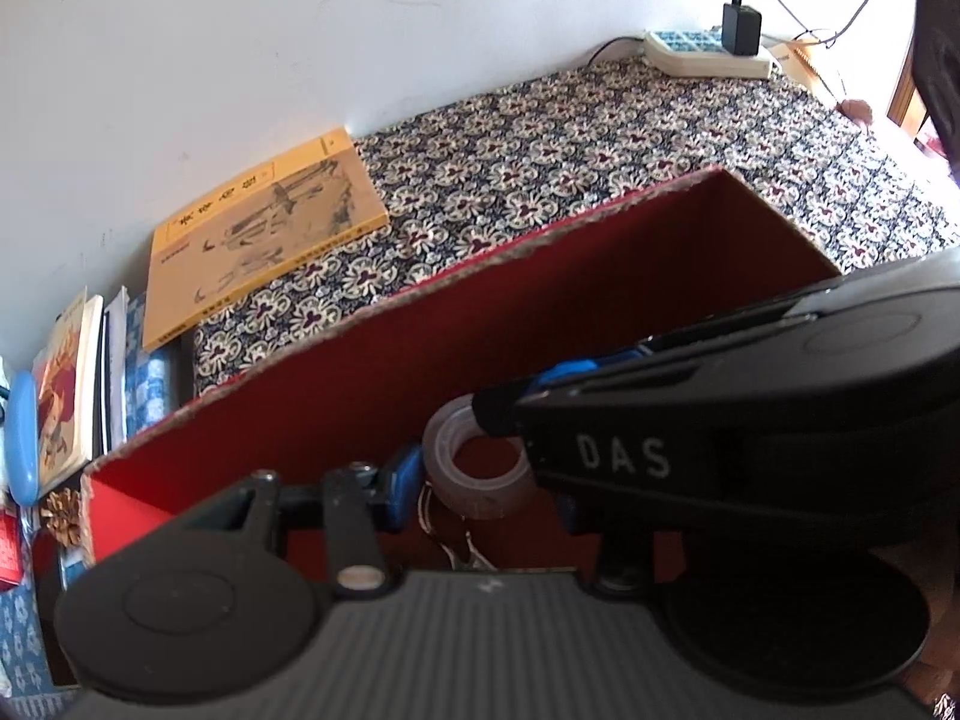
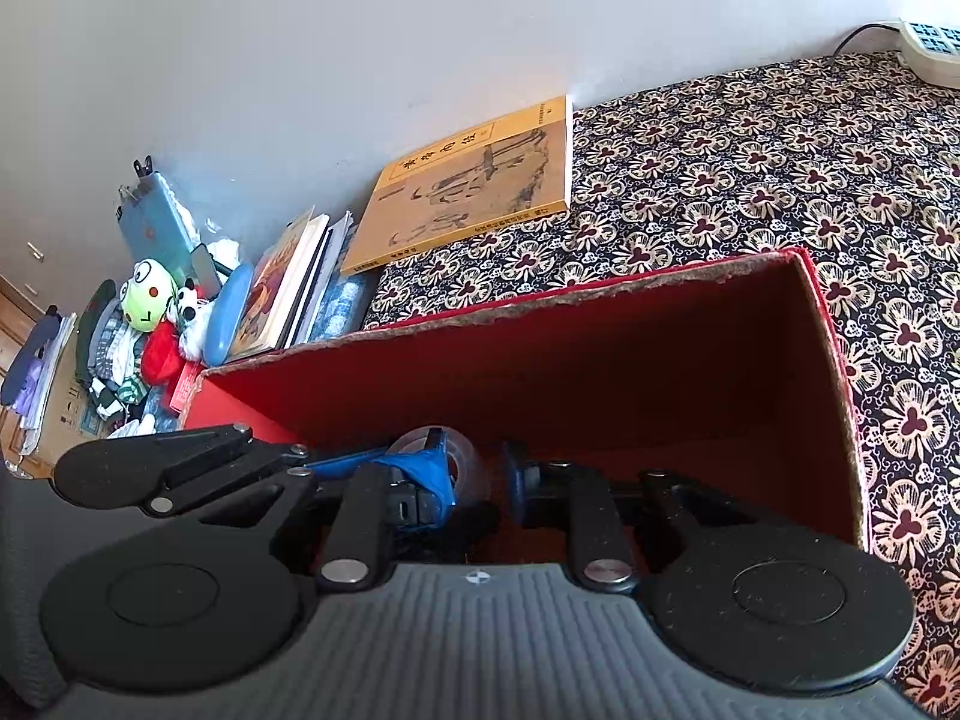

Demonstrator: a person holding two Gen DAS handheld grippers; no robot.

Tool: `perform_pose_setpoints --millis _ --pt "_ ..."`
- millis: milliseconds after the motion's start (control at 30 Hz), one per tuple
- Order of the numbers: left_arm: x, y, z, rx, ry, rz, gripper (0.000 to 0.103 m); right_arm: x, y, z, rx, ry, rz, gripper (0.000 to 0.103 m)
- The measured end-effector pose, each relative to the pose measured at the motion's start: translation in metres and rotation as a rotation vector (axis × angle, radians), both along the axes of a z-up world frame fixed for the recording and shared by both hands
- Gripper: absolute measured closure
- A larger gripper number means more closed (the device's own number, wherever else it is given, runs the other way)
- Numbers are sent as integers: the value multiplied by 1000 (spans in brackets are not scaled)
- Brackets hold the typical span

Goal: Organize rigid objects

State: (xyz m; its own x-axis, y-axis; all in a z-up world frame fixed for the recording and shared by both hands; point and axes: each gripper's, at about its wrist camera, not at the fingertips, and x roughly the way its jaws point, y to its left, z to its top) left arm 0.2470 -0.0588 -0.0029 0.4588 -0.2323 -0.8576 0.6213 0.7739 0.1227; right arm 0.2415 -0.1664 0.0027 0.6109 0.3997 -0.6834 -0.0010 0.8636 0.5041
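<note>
Both grippers reach into the red box [image 2: 600,360] on the patterned table [image 2: 750,180]. The right gripper [image 1: 489,414] jaws grip the tape roll [image 1: 480,474] on the box floor. The left gripper [image 1: 486,498] jaws stand open around the roll. A yellow book [image 1: 264,240] lies behind the box.

One red box [image 2: 540,360]; one tape roll [image 1: 480,468] inside it. One yellow book [image 2: 474,186] beyond box. One power strip [image 1: 702,54].
</note>
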Motion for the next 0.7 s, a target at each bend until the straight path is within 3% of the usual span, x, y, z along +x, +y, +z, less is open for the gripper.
perform_pose_setpoints --millis 700 --pt "10 -1 -16 99 61 72 60 1 -2 -6 -7 43 -30 102"
